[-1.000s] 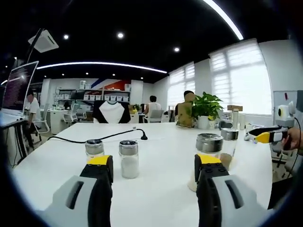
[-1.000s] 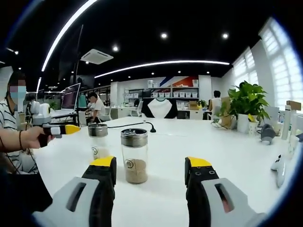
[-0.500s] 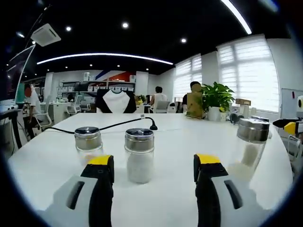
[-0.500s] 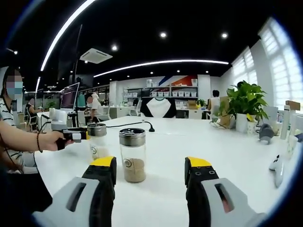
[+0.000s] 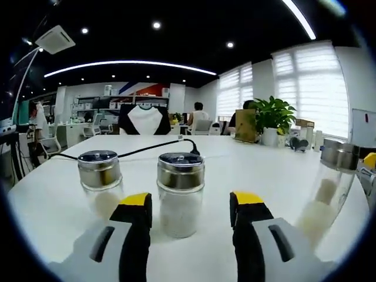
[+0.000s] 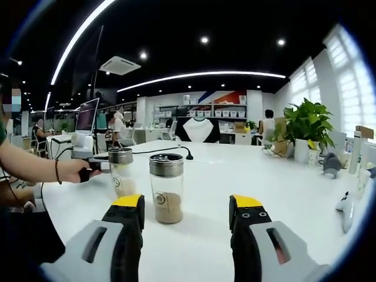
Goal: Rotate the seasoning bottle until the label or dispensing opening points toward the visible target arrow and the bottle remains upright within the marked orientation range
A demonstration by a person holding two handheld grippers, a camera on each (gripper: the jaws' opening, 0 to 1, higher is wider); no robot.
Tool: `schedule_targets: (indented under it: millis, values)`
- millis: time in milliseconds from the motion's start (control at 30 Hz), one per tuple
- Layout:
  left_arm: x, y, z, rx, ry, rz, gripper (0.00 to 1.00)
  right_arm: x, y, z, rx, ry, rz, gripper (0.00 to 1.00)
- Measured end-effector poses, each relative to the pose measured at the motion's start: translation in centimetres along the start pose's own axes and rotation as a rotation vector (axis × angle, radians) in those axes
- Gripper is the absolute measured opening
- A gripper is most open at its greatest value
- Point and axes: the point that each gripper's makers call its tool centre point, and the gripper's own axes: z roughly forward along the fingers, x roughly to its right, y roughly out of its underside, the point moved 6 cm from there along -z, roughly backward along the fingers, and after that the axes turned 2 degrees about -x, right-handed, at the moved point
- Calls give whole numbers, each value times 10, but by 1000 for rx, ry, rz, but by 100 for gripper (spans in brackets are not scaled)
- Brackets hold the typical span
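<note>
A black cable (image 5: 154, 150) runs across the white table (image 5: 247, 170) beyond the bottles, and a potted plant (image 6: 308, 132) stands far off to the right. In the left gripper view, 3 metal-capped glass bottles stand upright: the white-filled seasoning bottle (image 5: 180, 194) sits just ahead of the left gripper (image 5: 189, 207), between its wide-open, empty jaws; a second bottle (image 5: 100, 182) stands left of it and a third bottle (image 5: 326, 191) far right. In the right gripper view, a brown-filled bottle (image 6: 167, 189) stands ahead of the right gripper (image 6: 187, 207), nearer its left jaw; those jaws are also spread and hold nothing.
</note>
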Motion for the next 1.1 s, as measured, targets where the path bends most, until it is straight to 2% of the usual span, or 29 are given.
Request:
schedule_targets:
  millis: [100,233,333,533,600,633,667,700,933,1000,1100]
  values:
    - [2,-6,5,24,24,-61,56,0,-1,1,0,1,-2,58]
    - [-2,-9,12,24,1,-48,55,0,-4,2,7,4,5,58]
    - [-3,-6,16,-7,-6,-49,51,-2,-7,5,13,1,3,58]
    - [-6,-3,16,-22,-20,-54,47,-6,-8,5,18,-11,5,57]
    - [-9,-1,15,-43,-42,-17,39,-8,-10,4,24,-18,-16,57]
    - [-9,-2,16,-65,-26,66,37,-8,-11,3,26,-13,-29,57]
    - [-7,-1,17,-67,-45,25,37,-8,-12,2,23,-7,-50,57]
    - [-7,-2,18,-65,-34,18,37,-8,-13,2,21,-5,-58,57]
    - [-5,-2,16,-63,-23,49,36,-7,-12,5,19,-7,-34,57]
    - [-5,-2,16,-59,-21,49,36,-6,-11,5,7,7,-93,58]
    - [-5,-2,15,-57,-17,53,36,-6,-12,5,15,9,-61,58]
